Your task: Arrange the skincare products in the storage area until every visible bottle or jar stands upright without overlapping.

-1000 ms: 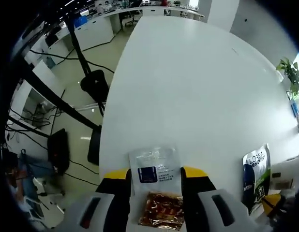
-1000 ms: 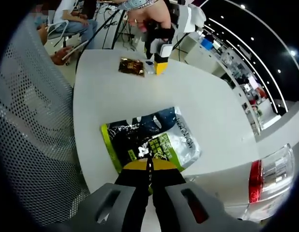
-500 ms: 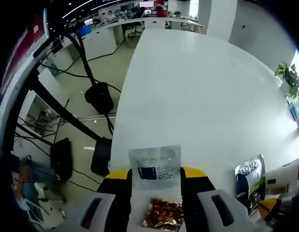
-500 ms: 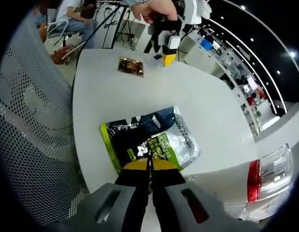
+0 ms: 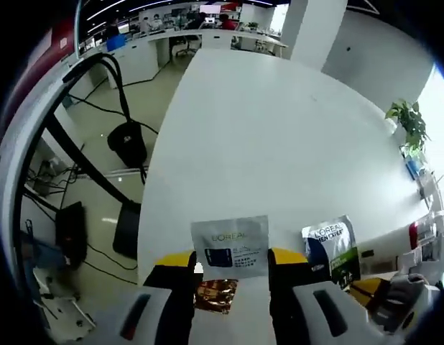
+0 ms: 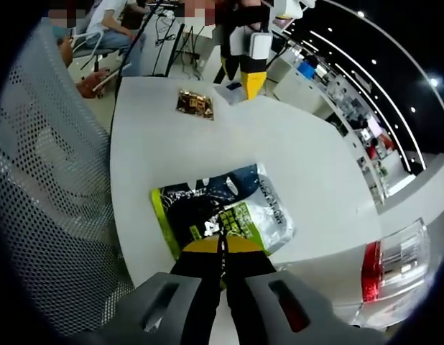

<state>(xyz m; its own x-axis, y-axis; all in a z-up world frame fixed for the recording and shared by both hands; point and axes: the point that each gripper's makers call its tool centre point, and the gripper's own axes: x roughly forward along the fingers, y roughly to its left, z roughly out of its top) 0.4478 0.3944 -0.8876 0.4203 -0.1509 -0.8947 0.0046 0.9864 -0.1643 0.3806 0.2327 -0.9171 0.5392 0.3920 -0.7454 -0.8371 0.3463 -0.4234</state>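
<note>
Left gripper (image 5: 231,260): we find it at the bottom centre of the left gripper view, jaws set apart and clamped on a sachet (image 5: 230,244); in the right gripper view it hangs at top centre (image 6: 251,80), its fingertips hidden behind the yellow tip and a person's hand above it cut off by the frame.
Sachet: we read "L'OREAL" and a dark blue square on its pale face; its lower edge is hidden between the jaws, and it stands above the table (image 5: 279,144). In the right gripper view we note a small pale shape beside the left gripper's yellow tip, too small to identify.
Foil packet (image 5: 215,295): we see it lying on the table below the sachet, between the jaws in the picture, partly covered by the left jaw; in the right gripper view it lies flat (image 6: 195,104) at the upper part of the table, just beside the left gripper. Its print is too small to read.
Right gripper (image 6: 222,248): bottom centre of its own view, jaws pressed together on the near edge of a pouch (image 6: 222,212); the pinched edge itself is hidden under the yellow tips.
Pouch: we see it lying flat on the table (image 6: 294,151), dark blue, green and silver, lettering blurred. In the left gripper view it appears at lower right (image 5: 330,248), its lower edge cut off by the right gripper (image 5: 373,291).
Chair (image 6: 42,180): perforated back at the left of the right gripper view, cut off by the frame.
Bottle (image 6: 387,269): clear with a red band, lower right, partly cut off; contents not discernible.
</note>
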